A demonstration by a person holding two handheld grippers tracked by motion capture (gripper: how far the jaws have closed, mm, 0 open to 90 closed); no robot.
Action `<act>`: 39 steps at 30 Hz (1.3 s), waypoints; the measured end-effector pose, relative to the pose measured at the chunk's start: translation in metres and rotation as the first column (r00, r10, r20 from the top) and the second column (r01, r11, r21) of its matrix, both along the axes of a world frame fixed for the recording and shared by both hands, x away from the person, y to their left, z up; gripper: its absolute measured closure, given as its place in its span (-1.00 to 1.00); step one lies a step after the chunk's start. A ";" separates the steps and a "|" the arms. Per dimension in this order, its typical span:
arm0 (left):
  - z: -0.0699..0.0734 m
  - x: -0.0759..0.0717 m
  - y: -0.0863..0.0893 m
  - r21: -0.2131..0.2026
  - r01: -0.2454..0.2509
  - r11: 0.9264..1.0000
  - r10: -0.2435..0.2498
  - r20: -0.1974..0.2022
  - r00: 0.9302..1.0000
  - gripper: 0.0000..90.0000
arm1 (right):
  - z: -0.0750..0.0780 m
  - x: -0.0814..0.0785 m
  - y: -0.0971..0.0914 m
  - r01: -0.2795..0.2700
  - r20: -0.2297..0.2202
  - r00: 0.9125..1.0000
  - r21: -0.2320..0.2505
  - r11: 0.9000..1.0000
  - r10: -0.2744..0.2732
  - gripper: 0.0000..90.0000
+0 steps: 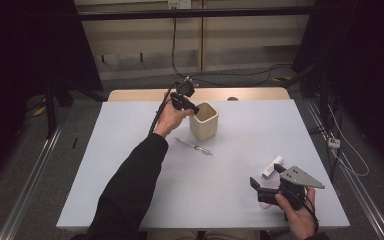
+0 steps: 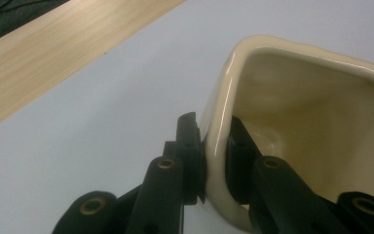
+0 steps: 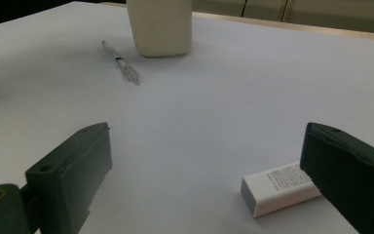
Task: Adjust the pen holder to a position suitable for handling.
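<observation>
My left hand-held gripper (image 1: 192, 109) is clamped on the near wall of the cream, square-mouthed ceramic cup (image 1: 204, 121), one jaw inside and one outside, steadying the cup upright just past the centre of the white table (image 1: 130, 170). The slim clear plastic pen (image 1: 194, 146) lies just at the cup's 7 o'clock, ready for dropping in. My right hand-held gripper (image 1: 266, 182) waits with jaws spread wide at the table's 4 o'clock, the white rectangular eraser (image 3: 278, 187) beside its jaw.

On the pale grey-white table (image 1: 130, 175) there is one cream, square-mouthed ceramic cup (image 1: 203, 121), standing far of centre. One slim clear pen (image 1: 194, 146) lies just near of that cup, and one small white rectangular eraser (image 1: 272, 166) lies at the near right. Two black two-jaw grippers are counted: the left gripper (image 1: 192, 107) at the cup's rim and the right gripper (image 1: 266, 181) by the eraser.
</observation>
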State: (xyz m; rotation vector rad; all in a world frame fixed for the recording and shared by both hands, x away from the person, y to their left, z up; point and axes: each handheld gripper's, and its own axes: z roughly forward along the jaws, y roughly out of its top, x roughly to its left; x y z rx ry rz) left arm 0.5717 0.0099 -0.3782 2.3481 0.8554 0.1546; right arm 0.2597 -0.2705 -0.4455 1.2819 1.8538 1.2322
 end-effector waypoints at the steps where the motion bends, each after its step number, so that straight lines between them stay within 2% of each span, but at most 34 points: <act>1: 0.000 0.000 0.000 0.000 0.000 1.000 0.000 0.000 1.000 0.78 | 0.000 0.000 0.000 0.000 0.000 1.000 0.000 1.000 0.000 -0.90; 2: 0.000 0.002 0.000 0.009 0.031 0.999 -0.031 0.003 0.999 0.79 | 0.000 0.000 0.000 0.001 0.000 1.000 0.000 1.000 -0.001 -0.90; 3: 0.002 0.006 -0.001 0.028 0.096 0.995 -0.096 0.013 0.995 0.79 | 0.000 0.000 0.000 0.003 0.000 1.000 0.000 1.000 -0.003 -0.90; 5: 0.002 0.007 -0.002 0.034 0.114 0.993 -0.114 0.009 0.993 0.79 | 0.000 0.000 0.000 0.004 0.000 1.000 0.001 1.000 -0.004 -0.90; 7: 0.003 0.010 -0.002 0.045 0.178 0.983 -0.179 0.019 0.984 0.79 | 0.000 -0.001 -0.001 0.005 0.000 1.000 0.002 1.000 -0.005 -0.90; 9: 0.002 0.012 -0.001 0.045 0.168 0.985 -0.169 0.013 0.986 0.80 | 0.000 -0.001 -0.002 0.007 -0.001 1.000 0.002 1.000 -0.007 -0.90; 10: 0.000 0.014 0.003 0.013 0.107 0.994 -0.107 -0.035 0.994 0.78 | 0.000 -0.001 -0.002 0.010 -0.001 1.000 0.003 1.000 -0.010 -0.90; 12: 0.000 0.011 0.002 -0.002 0.045 0.999 -0.045 -0.056 0.997 0.74 | -0.001 -0.001 -0.003 0.012 -0.002 1.000 0.002 1.000 -0.012 -0.90; 13: 0.001 0.007 0.000 0.003 -0.007 1.000 0.007 -0.060 0.998 0.70 | -0.001 -0.001 -0.003 0.013 -0.002 1.000 0.001 1.000 -0.013 -0.90; 14: 0.001 0.005 0.000 0.015 -0.038 0.999 0.039 -0.054 0.998 0.59 | -0.001 -0.002 -0.003 0.014 -0.003 1.000 0.000 1.000 -0.014 -0.90; 15: 0.003 0.001 -0.002 0.046 -0.095 0.994 0.097 -0.051 0.994 0.44 | 0.000 -0.002 -0.002 0.014 -0.002 1.000 0.000 1.000 -0.014 -0.90; 16: 0.004 -0.002 -0.001 0.051 -0.129 0.990 0.132 -0.056 0.990 0.28 | 0.000 -0.003 -0.002 0.016 -0.002 1.000 0.000 1.000 -0.016 -0.90; 17: 0.005 -0.006 -0.001 0.039 -0.187 0.982 0.190 -0.083 0.978 0.23 | 0.000 -0.003 -0.002 0.014 -0.001 1.000 -0.002 1.000 -0.014 -0.90; 20: 0.005 -0.018 -0.005 0.030 -0.255 0.967 0.256 -0.083 0.963 0.24 | 0.001 -0.004 -0.001 0.016 0.001 1.000 -0.004 1.000 -0.016 -0.90; 21: 0.006 -0.021 -0.006 0.036 -0.281 0.959 0.283 -0.077 0.956 0.26 | 0.001 -0.004 -0.001 0.013 0.005 1.000 -0.008 1.000 -0.012 -0.90; 22: 0.006 -0.021 -0.006 0.036 -0.281 0.959 0.283 -0.077 0.956 0.28 | 0.001 -0.003 0.000 0.010 0.007 1.000 -0.009 1.000 -0.010 -0.90; 23: 0.007 -0.024 -0.007 0.037 -0.297 0.954 0.299 -0.075 0.951 0.28 | 0.001 -0.003 0.000 0.010 0.007 1.000 -0.009 1.000 -0.010 -0.90; 24: 0.007 -0.027 -0.011 0.054 -0.340 0.939 0.343 -0.068 0.937 0.35 | 0.001 -0.003 0.001 0.008 0.005 1.000 -0.011 1.000 -0.008 -0.90; 26: 0.008 -0.028 -0.012 0.060 -0.367 0.928 0.371 -0.073 0.926 0.37 | 0.001 -0.003 0.001 0.005 0.004 1.000 -0.010 1.000 -0.005 -0.90; 27: 0.008 -0.028 -0.012 0.062 -0.374 0.925 0.378 -0.076 0.923 0.39 | 0.001 -0.003 0.001 0.006 0.003 1.000 -0.009 1.000 -0.006 -0.90; 28: 0.008 -0.028 -0.012 0.062 -0.374 0.925 0.378 -0.076 0.923 0.39 | 0.001 -0.003 0.001 0.008 0.003 1.000 -0.009 1.000 -0.008 -0.90; 32: 0.007 -0.026 -0.014 0.064 -0.411 0.910 0.415 -0.098 0.904 0.42 | 0.000 -0.002 0.000 0.010 0.001 1.000 -0.006 1.000 -0.010 -0.90; 34: 0.001 -0.023 -0.015 0.082 -0.433 0.898 0.440 -0.104 0.892 0.50 | 0.001 -0.003 0.000 0.009 0.003 1.000 -0.006 1.000 -0.009 -0.90; 35: 0.001 -0.023 -0.015 0.082 -0.433 0.898 0.440 -0.104 0.892 0.49 | 0.001 -0.003 0.000 0.008 0.002 1.000 -0.006 1.000 -0.008 -0.90; 36: -0.001 -0.023 -0.015 0.066 -0.439 0.896 0.444 -0.083 0.892 0.52 | 0.001 -0.003 0.001 0.008 0.002 1.000 -0.006 1.000 -0.008 -0.90; 38: 0.000 -0.023 -0.016 0.077 -0.436 0.896 0.442 -0.073 0.894 0.57 | 0.001 -0.003 0.000 0.007 0.005 1.000 -0.007 1.000 -0.007 -0.90; 39: 0.003 -0.022 -0.015 0.082 -0.416 0.906 0.421 -0.064 0.905 0.59 | 0.000 -0.003 0.000 0.008 0.003 1.000 -0.006 1.000 -0.008 -0.90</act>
